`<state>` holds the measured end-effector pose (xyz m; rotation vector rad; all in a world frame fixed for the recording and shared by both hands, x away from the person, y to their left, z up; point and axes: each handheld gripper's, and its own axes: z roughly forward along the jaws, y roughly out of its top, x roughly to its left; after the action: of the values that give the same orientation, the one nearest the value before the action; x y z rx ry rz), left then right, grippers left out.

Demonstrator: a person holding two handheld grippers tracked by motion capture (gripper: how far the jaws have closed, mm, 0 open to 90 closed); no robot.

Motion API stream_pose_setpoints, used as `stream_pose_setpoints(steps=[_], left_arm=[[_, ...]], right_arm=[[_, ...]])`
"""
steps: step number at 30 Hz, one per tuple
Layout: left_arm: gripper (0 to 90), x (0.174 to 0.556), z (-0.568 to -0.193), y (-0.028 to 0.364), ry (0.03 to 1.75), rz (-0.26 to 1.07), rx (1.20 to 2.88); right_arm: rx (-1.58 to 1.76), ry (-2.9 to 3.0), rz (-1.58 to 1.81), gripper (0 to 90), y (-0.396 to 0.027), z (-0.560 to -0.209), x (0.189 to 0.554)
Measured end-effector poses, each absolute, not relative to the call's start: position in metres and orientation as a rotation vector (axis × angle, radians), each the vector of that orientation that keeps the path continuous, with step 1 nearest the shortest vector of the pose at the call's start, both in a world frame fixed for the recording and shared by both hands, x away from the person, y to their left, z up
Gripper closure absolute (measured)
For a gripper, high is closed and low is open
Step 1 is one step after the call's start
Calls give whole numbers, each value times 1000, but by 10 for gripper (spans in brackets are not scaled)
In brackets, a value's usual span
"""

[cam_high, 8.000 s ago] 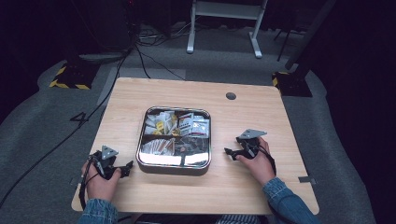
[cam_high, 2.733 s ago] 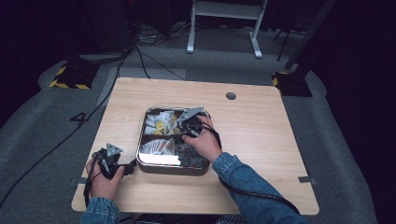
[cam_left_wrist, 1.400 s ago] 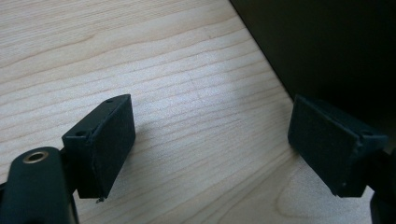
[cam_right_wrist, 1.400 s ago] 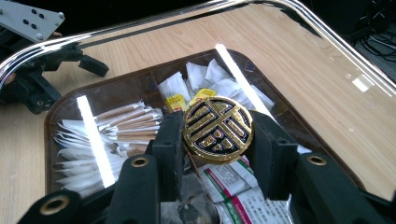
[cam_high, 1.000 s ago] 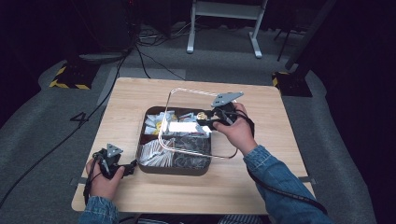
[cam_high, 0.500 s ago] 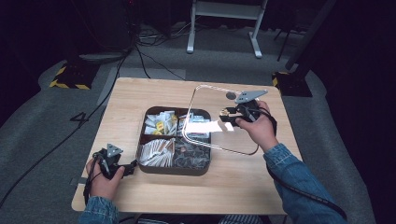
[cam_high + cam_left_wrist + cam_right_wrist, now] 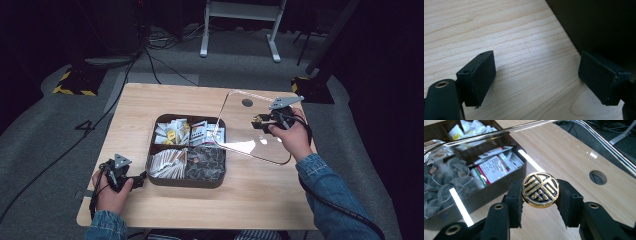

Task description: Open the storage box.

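Glass lid (image 7: 252,131) hangs tilted above the table (image 7: 150,100), right of the tea box (image 7: 186,150), its gold knob (image 7: 540,189) clamped by the right gripper (image 7: 540,195); lower it flat, gently. Left gripper (image 7: 536,75) rests wide open, empty.

A light wooden desk (image 7: 150,105) carries a dark square compartment box (image 7: 186,179) near its middle. In the box's far compartments lie paper sachets (image 7: 175,134); in the near ones lie more sachets at left and mesh tea bags (image 7: 206,159) at right. To the right of the box, a clear glass lid with a metal rim (image 7: 240,107) is held tilted above the desk, its near left corner over the box's right edge. The right tool (image 7: 260,120) grips the lid's round gold knob (image 7: 540,190). A round cable hole (image 7: 247,102) lies beyond, under the lid. The left tool (image 7: 137,178) rests on the desk just left of the box's near corner.
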<state>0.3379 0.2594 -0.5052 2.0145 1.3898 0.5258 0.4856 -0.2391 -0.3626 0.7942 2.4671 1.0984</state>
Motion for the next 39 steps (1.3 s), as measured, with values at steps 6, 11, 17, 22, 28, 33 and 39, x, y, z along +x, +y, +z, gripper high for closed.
stream_pose_setpoints(steps=[6,11,17,22,28,33,39], left_arm=[[152,338,-505,259,1390,526,2014],[152,338,-505,259,1390,526,2014],[152,338,-505,259,1390,525,2014],[152,338,-505,259,1390,526,2014],[152,338,-505,259,1390,526,2014],[152,338,-505,259,1390,525,2014],[152,338,-505,259,1390,526,2014]], right_arm=[[833,2456,1090,587,-253,-368,490],[862,2446,1079,587,-264,-375,495],[905,2447,1070,587,-279,-391,502],[953,2441,1058,587,-290,-403,508],[1001,2443,1035,587,-296,-421,512],[1034,2442,1033,587,-300,-433,516],[1072,2438,1016,587,-304,-446,519]])
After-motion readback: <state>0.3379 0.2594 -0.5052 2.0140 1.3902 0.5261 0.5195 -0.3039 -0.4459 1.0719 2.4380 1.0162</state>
